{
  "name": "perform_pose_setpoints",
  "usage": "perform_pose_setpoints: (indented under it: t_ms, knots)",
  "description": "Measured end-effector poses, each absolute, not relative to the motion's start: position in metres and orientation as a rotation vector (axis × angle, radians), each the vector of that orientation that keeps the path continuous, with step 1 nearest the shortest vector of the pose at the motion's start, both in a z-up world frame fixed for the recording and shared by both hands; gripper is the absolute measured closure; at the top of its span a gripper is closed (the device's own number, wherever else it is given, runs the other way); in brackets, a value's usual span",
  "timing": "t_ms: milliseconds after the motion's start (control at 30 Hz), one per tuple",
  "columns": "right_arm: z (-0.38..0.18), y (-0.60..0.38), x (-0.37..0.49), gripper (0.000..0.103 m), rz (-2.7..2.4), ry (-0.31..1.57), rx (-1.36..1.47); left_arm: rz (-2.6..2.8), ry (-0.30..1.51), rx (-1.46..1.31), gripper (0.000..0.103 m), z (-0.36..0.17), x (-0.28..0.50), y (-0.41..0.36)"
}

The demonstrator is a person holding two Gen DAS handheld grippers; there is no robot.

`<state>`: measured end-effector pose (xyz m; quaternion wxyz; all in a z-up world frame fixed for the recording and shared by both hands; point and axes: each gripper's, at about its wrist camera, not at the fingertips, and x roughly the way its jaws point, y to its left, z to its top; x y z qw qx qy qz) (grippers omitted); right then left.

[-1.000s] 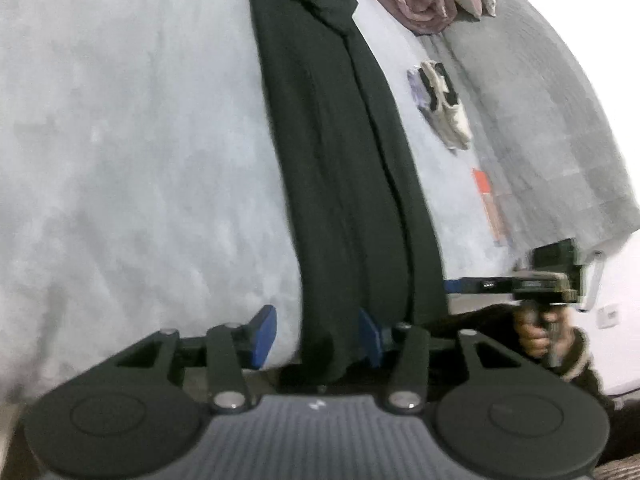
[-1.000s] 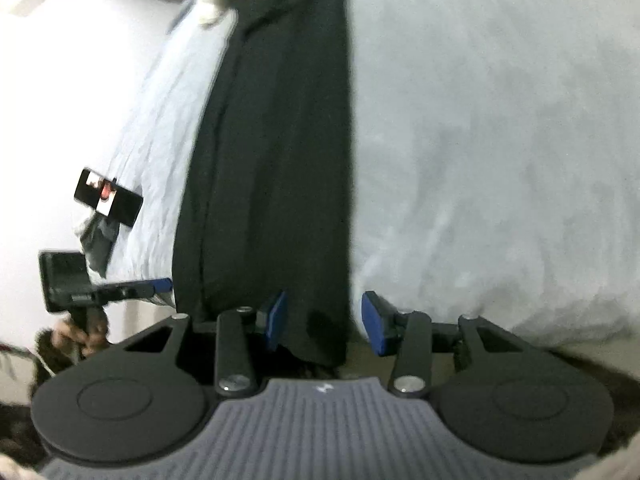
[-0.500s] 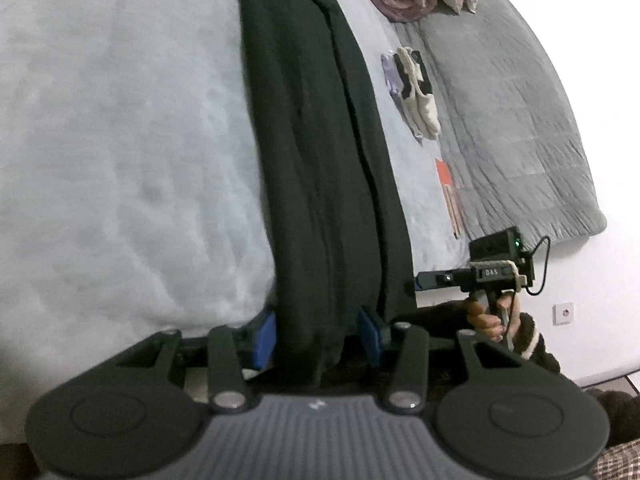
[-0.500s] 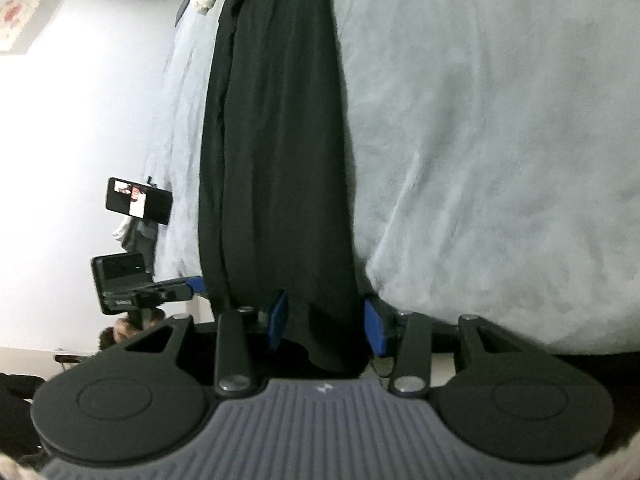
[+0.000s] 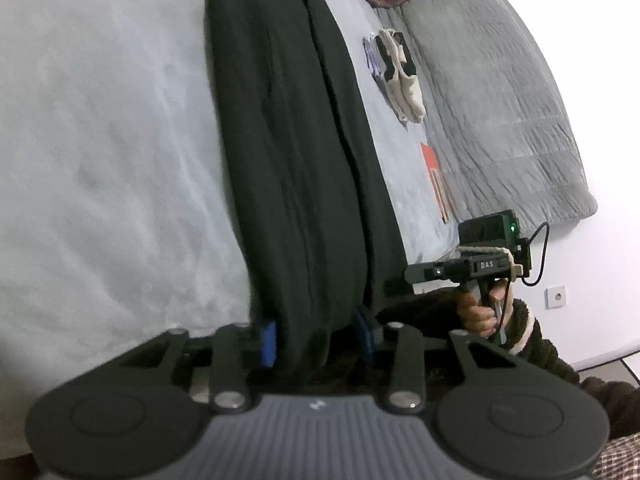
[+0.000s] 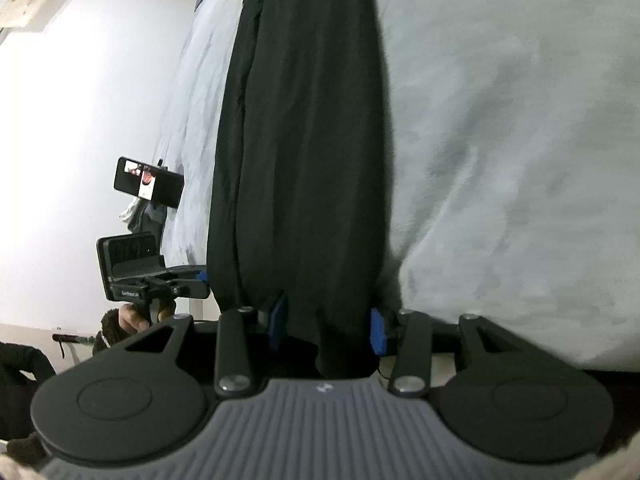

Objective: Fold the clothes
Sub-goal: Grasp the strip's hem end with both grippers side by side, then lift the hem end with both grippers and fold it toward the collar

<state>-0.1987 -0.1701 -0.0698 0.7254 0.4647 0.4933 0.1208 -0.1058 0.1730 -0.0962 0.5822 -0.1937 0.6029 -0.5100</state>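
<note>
The dark garment [image 5: 288,152] lies as a long narrow strip on the pale bedcover [image 5: 100,152], its long axis running straight away from both tools, and its near end hangs between the blue pads of the left gripper [image 5: 315,339] and the right gripper [image 6: 328,326] alike. Both sets of jaws stand apart around the cloth, not yet pinched, one at each near corner. Only the left view shows the socks [image 5: 400,76] and grey quilt [image 5: 492,112] beyond; only the right shows a phone [image 6: 149,182] on a stand.
</note>
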Motion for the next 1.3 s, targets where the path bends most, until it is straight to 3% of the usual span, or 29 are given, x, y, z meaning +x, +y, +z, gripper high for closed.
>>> perform_pose_setpoints:
  t_ms: [133, 200, 300, 900, 1300]
  knots:
    - [-0.070, -0.167, -0.196, 0.070, 0.261, 1.096, 1.023, -1.197, 1.443, -0.456, 0.076, -0.100, -0.109, 0.166]
    - [-0.074, -0.170, -0.197, 0.084, 0.250, 1.106, 1.040, -1.203, 1.453, -0.448, 0.077, -0.099, -0.112, 0.162]
    - [-0.076, -0.175, -0.200, 0.089, 0.252, 1.097, 1.075, -1.226, 1.465, -0.459, 0.086, -0.097, -0.115, 0.159]
    - [-0.049, -0.183, -0.162, 0.091, 0.305, 0.892, 1.198, -1.223, 1.218, -0.854, 0.088, -0.068, -0.087, 0.166]
    - [-0.089, -0.235, -0.106, 0.091, 0.149, 0.805, 1.376, -1.086, 1.193, -0.901, 0.088, -0.080, -0.016, 0.130]
